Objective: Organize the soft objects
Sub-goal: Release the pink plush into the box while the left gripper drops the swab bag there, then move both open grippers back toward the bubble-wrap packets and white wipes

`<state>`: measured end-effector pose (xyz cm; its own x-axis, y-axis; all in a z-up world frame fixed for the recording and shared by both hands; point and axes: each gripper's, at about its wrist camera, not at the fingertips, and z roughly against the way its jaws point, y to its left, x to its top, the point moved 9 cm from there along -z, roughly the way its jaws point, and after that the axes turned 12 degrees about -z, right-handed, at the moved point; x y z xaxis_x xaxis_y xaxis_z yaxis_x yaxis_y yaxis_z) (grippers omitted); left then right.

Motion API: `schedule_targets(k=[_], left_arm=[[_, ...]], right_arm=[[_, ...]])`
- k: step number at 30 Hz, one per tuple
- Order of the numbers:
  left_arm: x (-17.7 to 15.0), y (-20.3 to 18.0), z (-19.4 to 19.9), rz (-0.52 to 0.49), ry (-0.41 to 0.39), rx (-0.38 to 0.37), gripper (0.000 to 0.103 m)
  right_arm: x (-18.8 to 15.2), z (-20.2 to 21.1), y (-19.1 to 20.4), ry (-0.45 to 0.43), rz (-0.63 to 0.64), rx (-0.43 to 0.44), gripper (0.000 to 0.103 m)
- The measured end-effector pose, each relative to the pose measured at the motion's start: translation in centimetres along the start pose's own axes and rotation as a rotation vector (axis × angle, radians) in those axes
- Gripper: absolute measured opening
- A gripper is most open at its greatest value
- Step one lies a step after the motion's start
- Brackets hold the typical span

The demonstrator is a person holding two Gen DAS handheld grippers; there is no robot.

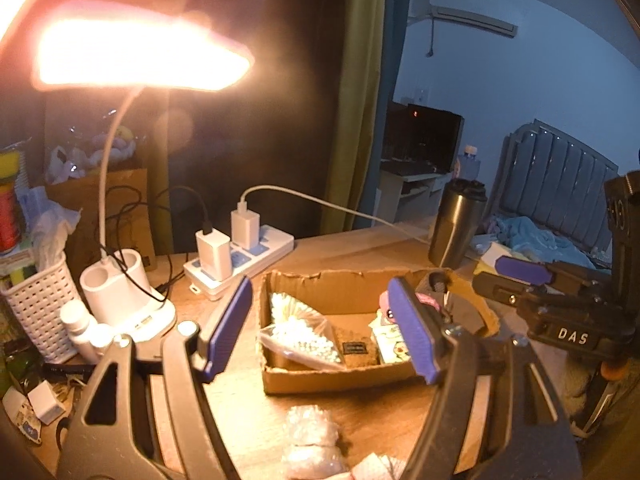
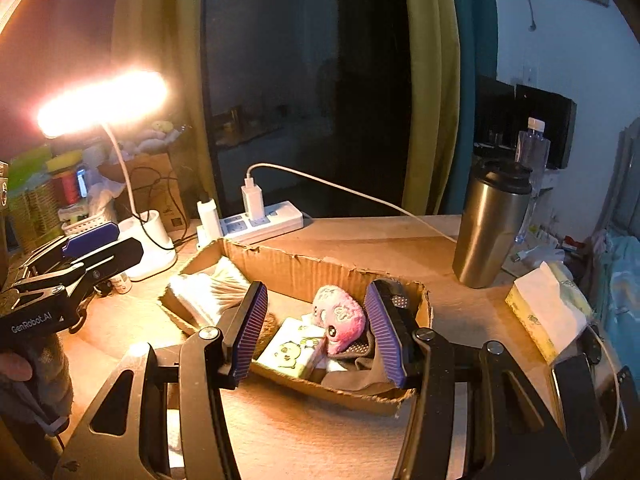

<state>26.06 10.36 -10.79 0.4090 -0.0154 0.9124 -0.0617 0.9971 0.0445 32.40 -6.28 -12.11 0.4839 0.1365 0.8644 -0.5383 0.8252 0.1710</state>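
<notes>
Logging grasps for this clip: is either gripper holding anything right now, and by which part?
Nothing is held. The left gripper and right gripper are both open above the cardboard box, with no item between their fingers.

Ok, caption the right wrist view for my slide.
Open right tongs hover over cardboard box holding pink plush.

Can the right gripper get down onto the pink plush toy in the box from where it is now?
Probably yes. The right gripper is open, and the pink plush toy shows between its jaws. The toy lies on top of the other things in the open cardboard box, with nothing over it.
</notes>
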Motion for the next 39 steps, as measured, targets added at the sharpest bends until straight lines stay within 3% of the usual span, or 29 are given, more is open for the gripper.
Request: schedule_targets(k=[17, 39], left_arm=[[-1.8, 1.1, 5.1, 0.023, -0.014, 0.023, 0.072], [-8.3, 4.1, 9.0, 0.113, 0.032, 0.063, 0.073]], right_arm=[[-1.4, 3.2, 3.2, -0.023, 0.024, 0.012, 0.055], [-7.2, 1.9, 8.6, 0.075, 0.073, 0.059, 0.055]])
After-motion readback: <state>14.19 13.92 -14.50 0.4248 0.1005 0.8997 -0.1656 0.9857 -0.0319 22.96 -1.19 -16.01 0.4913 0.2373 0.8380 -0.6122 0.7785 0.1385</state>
